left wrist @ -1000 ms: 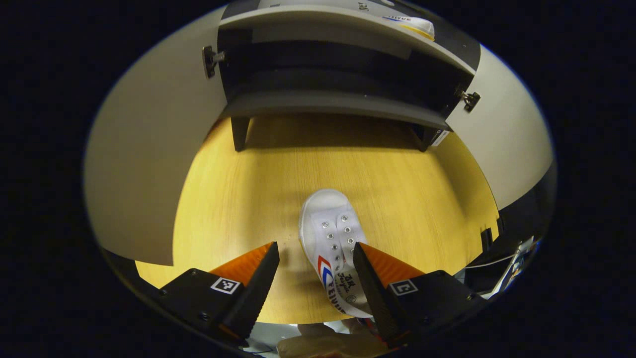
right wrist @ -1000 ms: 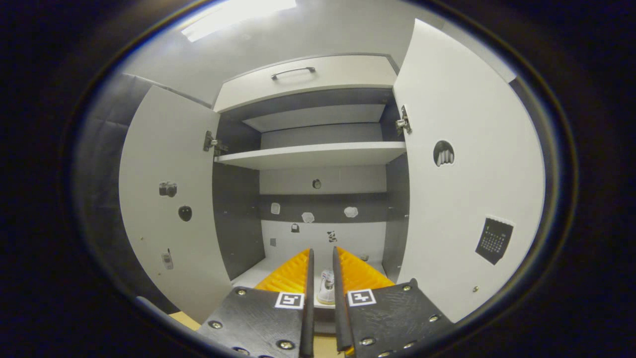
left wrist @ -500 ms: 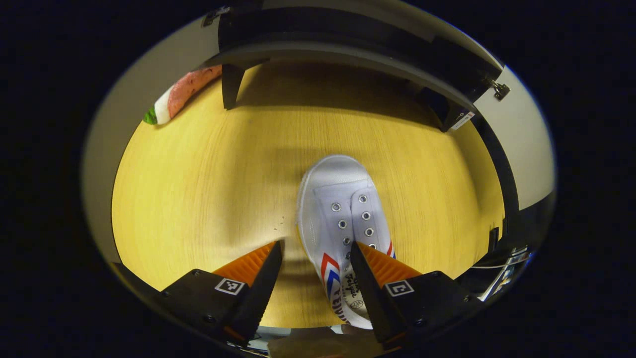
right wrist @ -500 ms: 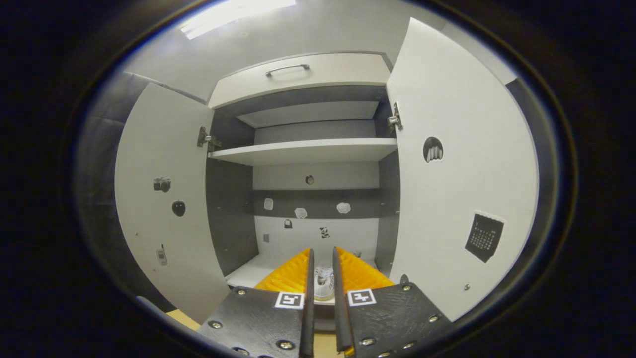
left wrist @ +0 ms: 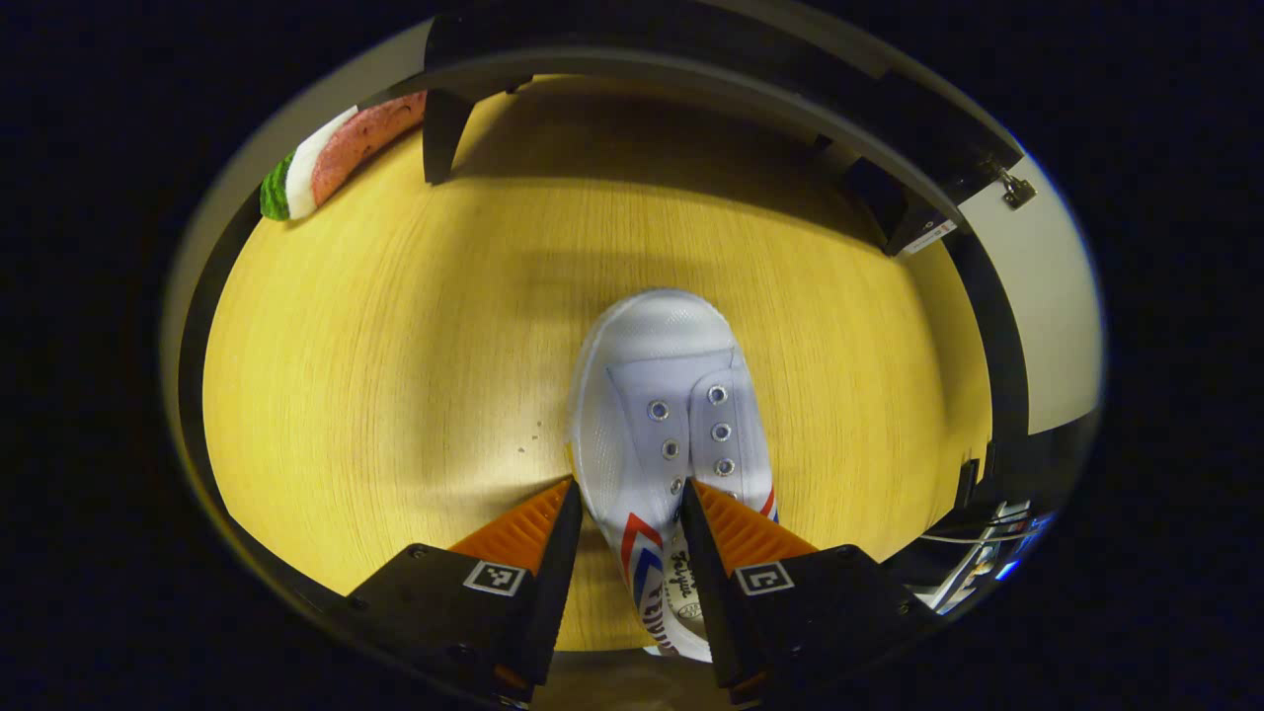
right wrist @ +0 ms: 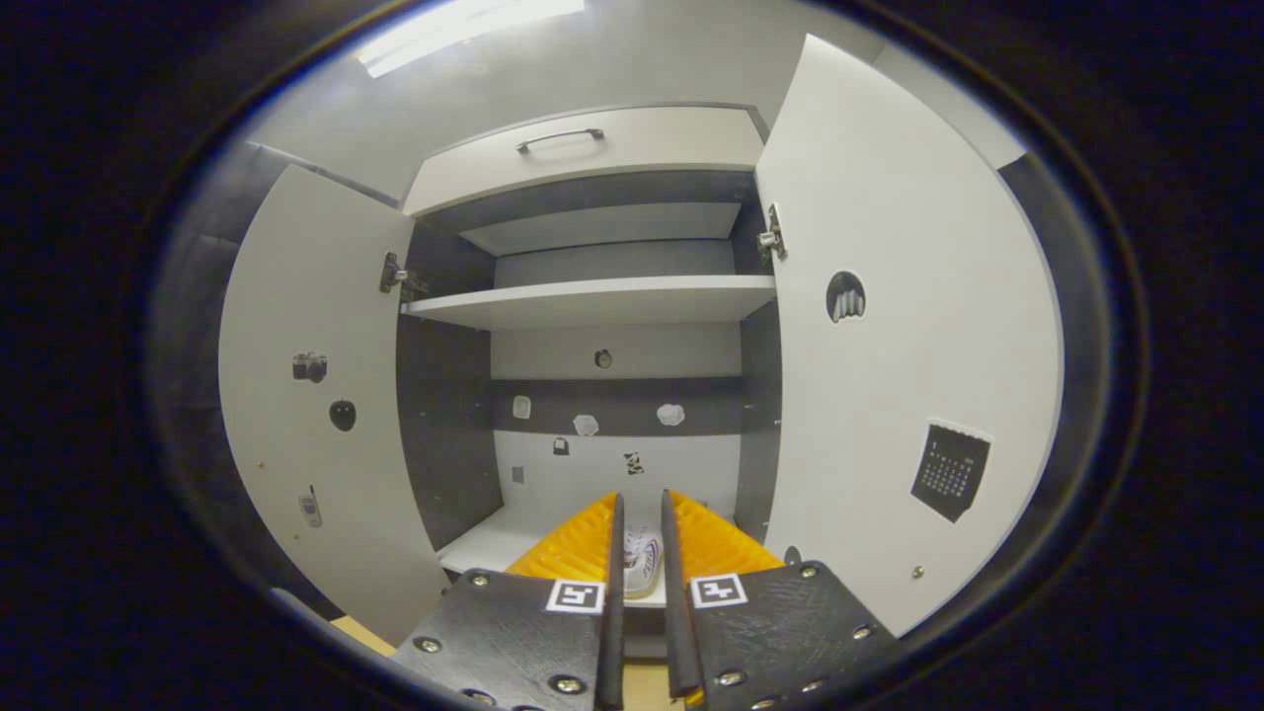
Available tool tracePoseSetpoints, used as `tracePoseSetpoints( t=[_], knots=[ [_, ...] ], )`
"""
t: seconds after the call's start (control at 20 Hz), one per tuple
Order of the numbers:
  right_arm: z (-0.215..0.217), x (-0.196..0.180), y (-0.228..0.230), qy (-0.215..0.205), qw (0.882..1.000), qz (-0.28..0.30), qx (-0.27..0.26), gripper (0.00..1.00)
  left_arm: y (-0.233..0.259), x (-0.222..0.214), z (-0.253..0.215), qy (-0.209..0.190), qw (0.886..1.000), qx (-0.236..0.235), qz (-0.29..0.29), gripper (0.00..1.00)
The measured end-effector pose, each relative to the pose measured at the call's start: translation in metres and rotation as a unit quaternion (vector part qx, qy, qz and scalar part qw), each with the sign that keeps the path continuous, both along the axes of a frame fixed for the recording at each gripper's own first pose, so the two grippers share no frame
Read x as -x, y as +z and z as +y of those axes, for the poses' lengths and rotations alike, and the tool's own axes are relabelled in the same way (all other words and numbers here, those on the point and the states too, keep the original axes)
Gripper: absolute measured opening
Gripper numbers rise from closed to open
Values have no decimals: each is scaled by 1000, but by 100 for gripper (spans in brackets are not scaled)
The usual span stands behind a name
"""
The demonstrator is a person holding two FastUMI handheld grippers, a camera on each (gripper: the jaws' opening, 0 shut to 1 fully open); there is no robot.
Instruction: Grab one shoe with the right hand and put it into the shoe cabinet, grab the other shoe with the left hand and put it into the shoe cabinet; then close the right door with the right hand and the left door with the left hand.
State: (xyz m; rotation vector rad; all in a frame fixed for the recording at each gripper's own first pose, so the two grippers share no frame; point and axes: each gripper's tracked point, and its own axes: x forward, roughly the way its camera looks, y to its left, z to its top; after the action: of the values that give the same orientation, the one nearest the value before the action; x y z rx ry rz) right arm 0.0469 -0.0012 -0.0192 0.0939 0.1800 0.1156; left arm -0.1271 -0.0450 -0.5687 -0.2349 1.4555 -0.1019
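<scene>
White shoe (left wrist: 657,415) with red-blue chevrons, yellow wood-grain floor (left wrist: 395,336), white doors (right wrist: 908,326)

Wooden floor (left wrist: 395,336) under white shoe (left wrist: 662,425); watermelon-slice toy (left wrist: 326,158) at far edge

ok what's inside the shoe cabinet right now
One white shoe sits on the cabinet floor, glimpsed between the right gripper fingers, which hide most of it. The shelf above looks bare.
</scene>
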Motion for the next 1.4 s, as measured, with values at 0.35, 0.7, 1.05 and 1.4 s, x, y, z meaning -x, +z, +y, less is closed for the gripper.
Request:
tracePoseSetpoints(
  t=[0.35, 0.7, 1.05, 1.4],
  knots=[
    [-3, 3, 4, 0, 1000, -6, -9, 17, 4, -2, 5, -3, 1000, 3, 22, 42],
    [-3, 4, 3, 3, 1000, -8, -11, 17, 13, -10, 8, -7, 1000, 2, 8, 18],
    [1, 9, -4, 7, 1000, -3, -13, 17, 98, -78, 19, -8, 995, 41, -96, 18],
    [0, 15, -11, 3, 1000, 1, -24, 17, 231, -168, 3, -14, 968, 78, -238, 18]
  ],
)
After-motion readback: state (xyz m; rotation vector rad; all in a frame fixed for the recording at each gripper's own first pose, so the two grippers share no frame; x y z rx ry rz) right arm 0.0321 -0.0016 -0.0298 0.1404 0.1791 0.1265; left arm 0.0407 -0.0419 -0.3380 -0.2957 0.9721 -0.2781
